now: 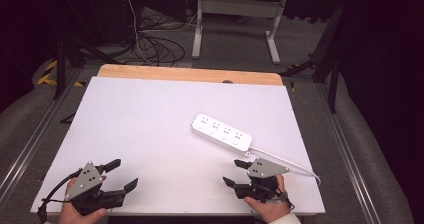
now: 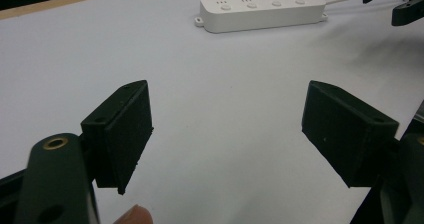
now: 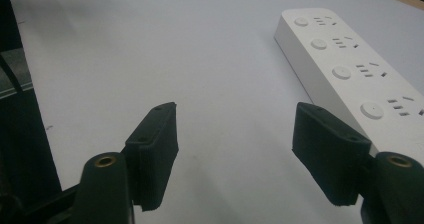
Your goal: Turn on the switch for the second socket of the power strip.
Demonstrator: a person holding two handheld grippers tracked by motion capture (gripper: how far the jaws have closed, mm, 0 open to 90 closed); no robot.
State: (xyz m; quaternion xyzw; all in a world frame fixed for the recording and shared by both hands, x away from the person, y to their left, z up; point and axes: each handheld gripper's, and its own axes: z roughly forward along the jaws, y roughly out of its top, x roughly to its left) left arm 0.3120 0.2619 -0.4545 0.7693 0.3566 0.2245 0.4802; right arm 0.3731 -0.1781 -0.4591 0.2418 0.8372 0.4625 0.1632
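White power strip [image 1: 221, 132] lies right of centre on the table [image 1: 140, 129]. Right gripper [image 1: 235, 173] and left gripper [image 1: 125, 174]: jaws apart, empty. Risk: the smooth casing could slip (trailing cord may drag).

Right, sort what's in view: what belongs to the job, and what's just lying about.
Job in hand:
- white power strip with its cord
- right tongs, open beside it
- left tongs, open

Lying about:
- cables on the floor
- table frame behind
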